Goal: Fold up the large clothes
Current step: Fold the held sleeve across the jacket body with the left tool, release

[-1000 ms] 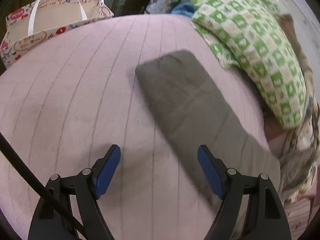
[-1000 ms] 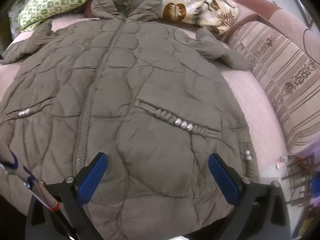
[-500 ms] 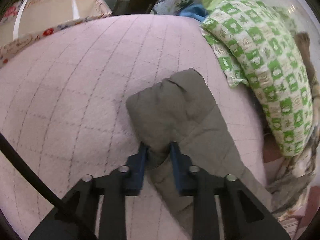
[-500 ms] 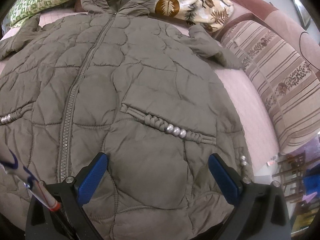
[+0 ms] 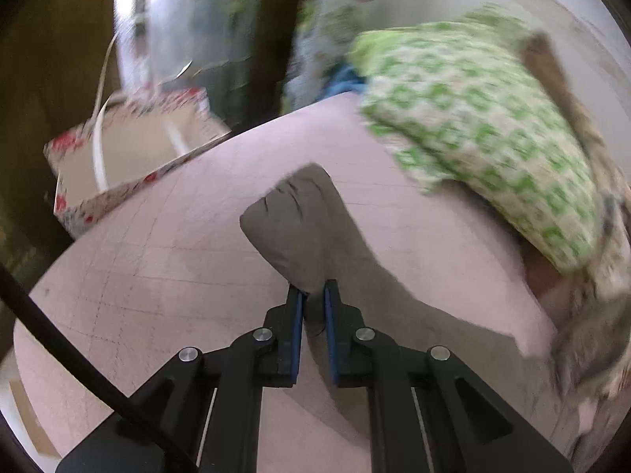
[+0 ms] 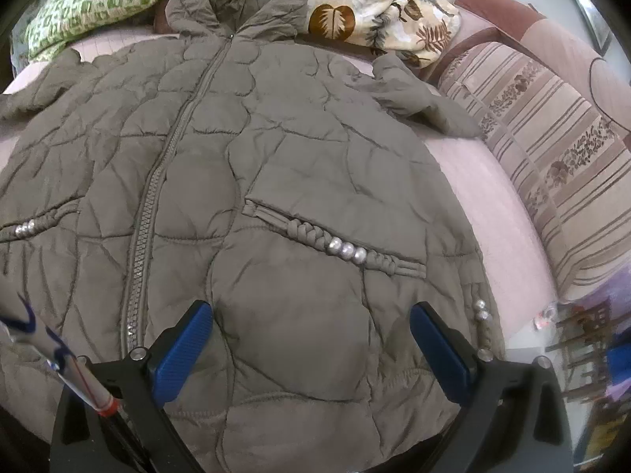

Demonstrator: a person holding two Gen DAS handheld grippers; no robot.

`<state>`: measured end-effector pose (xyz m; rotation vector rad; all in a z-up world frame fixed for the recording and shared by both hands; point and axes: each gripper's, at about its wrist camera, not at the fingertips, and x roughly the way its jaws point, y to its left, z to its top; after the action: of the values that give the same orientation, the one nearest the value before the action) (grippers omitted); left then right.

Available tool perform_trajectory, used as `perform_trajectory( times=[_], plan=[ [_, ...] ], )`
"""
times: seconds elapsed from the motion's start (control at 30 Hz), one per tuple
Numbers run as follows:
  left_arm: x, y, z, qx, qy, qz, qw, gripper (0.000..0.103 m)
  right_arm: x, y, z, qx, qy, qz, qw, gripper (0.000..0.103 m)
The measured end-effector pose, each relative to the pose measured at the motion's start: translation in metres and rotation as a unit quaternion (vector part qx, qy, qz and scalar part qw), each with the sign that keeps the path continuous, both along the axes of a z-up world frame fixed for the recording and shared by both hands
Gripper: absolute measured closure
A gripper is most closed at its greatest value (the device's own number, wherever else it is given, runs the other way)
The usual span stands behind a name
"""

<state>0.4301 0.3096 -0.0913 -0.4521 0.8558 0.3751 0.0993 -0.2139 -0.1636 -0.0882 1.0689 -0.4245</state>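
In my left-hand view, at the left edge, a patterned tote bag with red motifs sits off the corner of the pink bedspread; the picture is smeared and I can read no writing on it. At centre, my left gripper is pinched tight on the cuff end of the grey sleeve, which stands lifted off the spread in a soft bunch above the jaws. To the upper right lies a green checked pillow. In my right-hand view the quilted grey coat is spread face up across the middle of the frame, zipper closed and running down left of centre, hood at the top, a leaf-print cloth beyond it, and a striped cushion along the right edge. My right gripper hangs spread wide over the lower hem, gripping nothing. I judge the coat puffy, light for its bulk and limp, with a smooth shell that may slide on itself and spring back out of a crease, so folds will need pressing down. Good places to take hold are the cuffs, the hem corners and the shoulder seams; I would keep off the pearl-like beads at the pocket trim, which might snag. I see no brand, label or legible writing on the coat.
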Motion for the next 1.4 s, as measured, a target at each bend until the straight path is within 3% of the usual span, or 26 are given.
perform_trajectory(
  times=[0.13, 0.33, 0.6, 0.77, 0.93, 1.03, 1.1, 1.2, 1.3, 1.4],
  plan=[
    [-0.014, -0.061, 0.028, 0.009, -0.027, -0.067, 0.9974, 0.093, -0.007, -0.008, 0.002, 0.015, -0.013, -0.003, 1.000, 0.002],
    [-0.028, -0.155, 0.035, -0.035, -0.034, -0.155, 0.9867, 0.093, -0.022, -0.024, 0.005, 0.038, -0.032, -0.010, 0.999, 0.002],
    [-0.044, -0.262, -0.020, -0.071, 0.021, -0.232, 0.9699, 0.093, -0.041, -0.048, 0.007, 0.055, -0.049, -0.035, 0.997, 0.002],
    [-0.059, -0.307, -0.064, -0.052, 0.054, -0.261, 0.9625, 0.093, -0.046, -0.061, 0.005, 0.063, -0.050, -0.049, 0.996, 0.002],
    [-0.068, -0.321, -0.094, -0.023, 0.078, -0.258, 0.9627, 0.089, -0.039, -0.064, 0.008, 0.072, -0.052, -0.044, 0.995, 0.002],
    [-0.079, -0.323, -0.084, -0.006, 0.071, -0.272, 0.9596, 0.084, -0.027, -0.060, 0.017, 0.088, -0.057, -0.031, 0.994, 0.002],
    [-0.093, -0.322, -0.073, -0.001, 0.063, -0.290, 0.9549, 0.067, -0.017, -0.055, 0.025, 0.099, -0.064, -0.018, 0.993, 0.002],
    [-0.125, -0.312, -0.051, 0.015, 0.031, -0.297, 0.9542, 0.060, 0.009, -0.042, 0.039, 0.139, -0.079, 0.011, 0.987, 0.002],
    [-0.150, -0.288, -0.035, 0.060, 0.001, -0.278, 0.9587, 0.051, 0.043, -0.024, 0.048, 0.194, -0.094, 0.044, 0.975, 0.002],
    [-0.164, -0.258, -0.027, 0.123, -0.023, -0.234, 0.9641, 0.049, 0.088, 0.001, 0.048, 0.241, -0.111, 0.077, 0.961, 0.002]
  ],
)
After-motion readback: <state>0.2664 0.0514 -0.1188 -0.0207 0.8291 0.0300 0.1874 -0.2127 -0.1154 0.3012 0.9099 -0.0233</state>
